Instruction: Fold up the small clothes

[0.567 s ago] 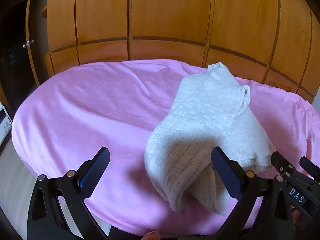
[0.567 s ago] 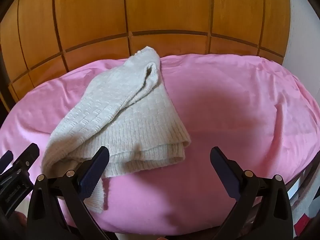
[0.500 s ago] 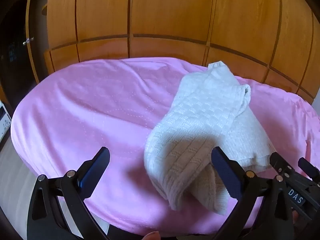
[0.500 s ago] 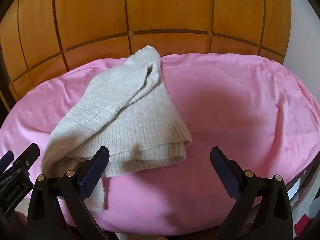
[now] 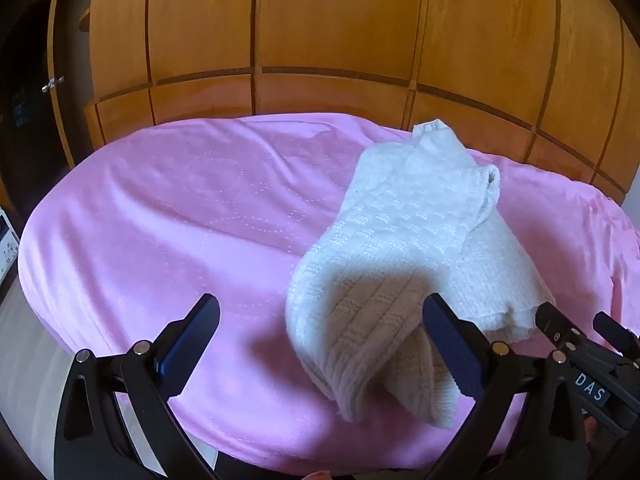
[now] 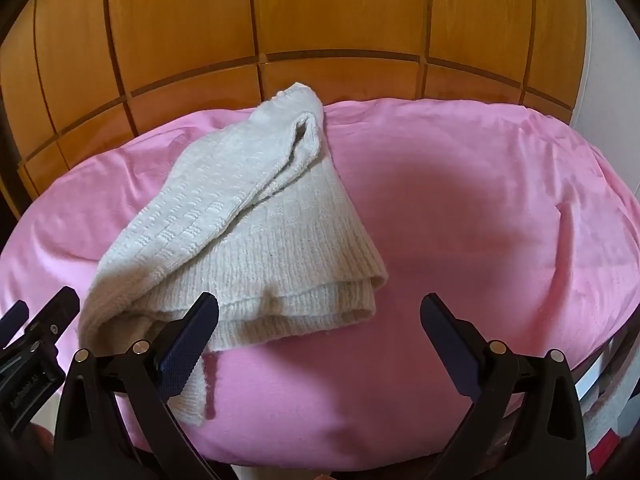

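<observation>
A wall of orange-brown wooden panels (image 5: 328, 32) fills the background behind everything, crossed by dark seams. In front of it spreads a pink blanket (image 5: 160, 220) covering a soft, rounded surface whose kind cannot be told; the cloth is lightly wrinkled and carries faint dotted stitching on its left half. On the blanket lies a cream knitted sweater (image 5: 404, 240), loosely bunched and partly doubled over itself, with a basket-weave panel on top and a ribbed hem toward the near side. In the left wrist view it sits to the right of centre, its near end drooping toward the blanket's front edge; in the right wrist view the same sweater (image 6: 240, 232) lies to the left of centre, its folded hem layers stacked just beyond the left finger. The left claw (image 5: 320, 344) hovers above the near edge of the blanket with its fingers spread wide and nothing between them, the right finger overlapping the sweater's near end in view, though contact cannot be told. The right claw (image 6: 320, 340) is likewise spread wide and holds nothing, bare pink cloth showing between its fingers.
</observation>
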`<state>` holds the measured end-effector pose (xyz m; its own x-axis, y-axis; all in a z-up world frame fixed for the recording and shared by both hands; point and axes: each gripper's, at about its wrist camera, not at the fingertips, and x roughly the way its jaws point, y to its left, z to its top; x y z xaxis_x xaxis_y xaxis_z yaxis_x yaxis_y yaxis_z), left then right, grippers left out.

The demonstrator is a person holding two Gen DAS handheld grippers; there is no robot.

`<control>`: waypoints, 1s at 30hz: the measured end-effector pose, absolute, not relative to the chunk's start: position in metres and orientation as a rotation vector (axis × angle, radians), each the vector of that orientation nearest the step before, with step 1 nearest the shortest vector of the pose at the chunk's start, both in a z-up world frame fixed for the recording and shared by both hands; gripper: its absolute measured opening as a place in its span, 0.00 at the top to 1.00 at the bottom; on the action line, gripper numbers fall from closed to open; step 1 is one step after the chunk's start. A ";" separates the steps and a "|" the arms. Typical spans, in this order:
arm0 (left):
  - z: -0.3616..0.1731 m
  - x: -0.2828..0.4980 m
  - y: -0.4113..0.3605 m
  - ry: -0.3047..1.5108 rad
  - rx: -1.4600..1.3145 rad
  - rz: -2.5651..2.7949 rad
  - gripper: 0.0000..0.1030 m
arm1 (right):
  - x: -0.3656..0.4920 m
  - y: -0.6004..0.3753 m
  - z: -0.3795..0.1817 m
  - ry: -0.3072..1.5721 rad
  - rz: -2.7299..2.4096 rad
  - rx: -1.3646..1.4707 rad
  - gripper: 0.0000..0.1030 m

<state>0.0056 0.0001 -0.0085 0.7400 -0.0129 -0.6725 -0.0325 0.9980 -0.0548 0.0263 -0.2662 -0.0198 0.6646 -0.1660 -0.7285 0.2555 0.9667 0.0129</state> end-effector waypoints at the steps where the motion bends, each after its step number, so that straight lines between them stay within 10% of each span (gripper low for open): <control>1: -0.009 0.006 0.000 0.736 -0.066 0.012 0.02 | 0.026 -0.266 -0.020 0.811 -0.238 0.117 0.03; 30: -0.014 0.012 0.006 0.748 -0.080 0.018 0.02 | 0.036 -0.264 -0.025 0.840 -0.219 0.106 0.03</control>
